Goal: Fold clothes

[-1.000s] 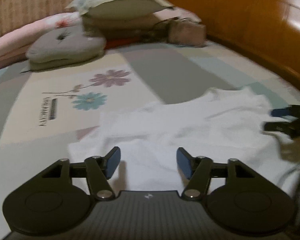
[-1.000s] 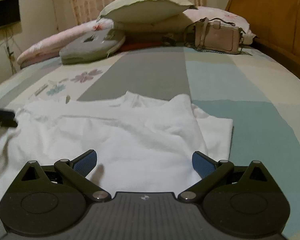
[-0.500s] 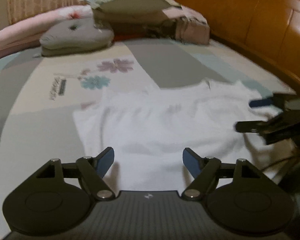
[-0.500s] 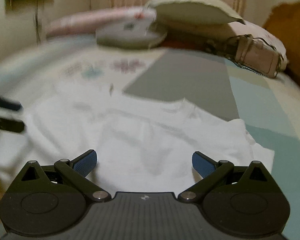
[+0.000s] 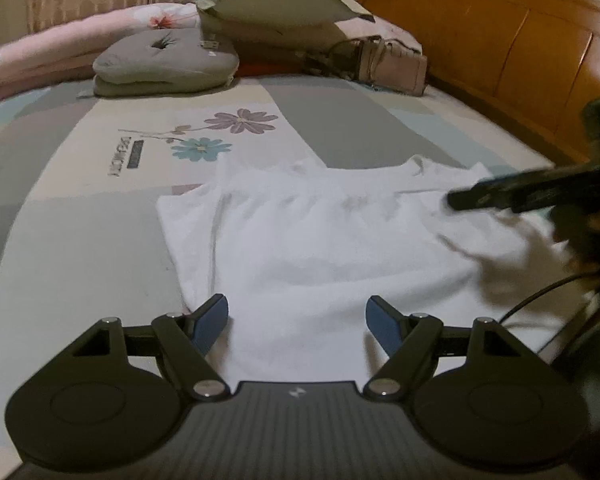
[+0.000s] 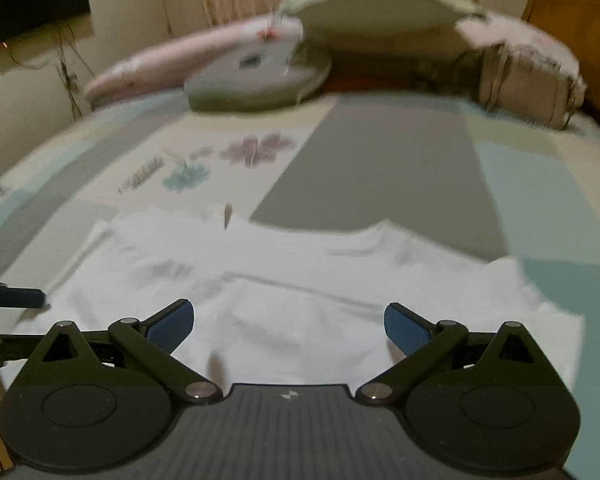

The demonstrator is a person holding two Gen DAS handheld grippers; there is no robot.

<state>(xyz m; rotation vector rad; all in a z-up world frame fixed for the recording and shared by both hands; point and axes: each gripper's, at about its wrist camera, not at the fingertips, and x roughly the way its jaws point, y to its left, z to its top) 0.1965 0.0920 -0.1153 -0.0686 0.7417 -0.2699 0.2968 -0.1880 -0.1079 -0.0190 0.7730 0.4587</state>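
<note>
Both grippers pulled back; left gripper [image 5: 296, 322], right gripper [image 6: 288, 326] fingers wide apart, empty, above white shirt [image 5: 320, 232].

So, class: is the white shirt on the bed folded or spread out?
Spread out: the white shirt lies flat on the bed, both sleeves showing.

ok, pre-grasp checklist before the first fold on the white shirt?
1. Left gripper jaws open: ok.
2. Right gripper jaws open: ok.
3. White shirt spread flat on the bed: mostly ok, some wrinkles.
4. Nothing lying on the shirt: ok.
5. Handbag and pillows away from the shirt: ok.
6. Near hem position under the grippers: cannot tell.
</note>
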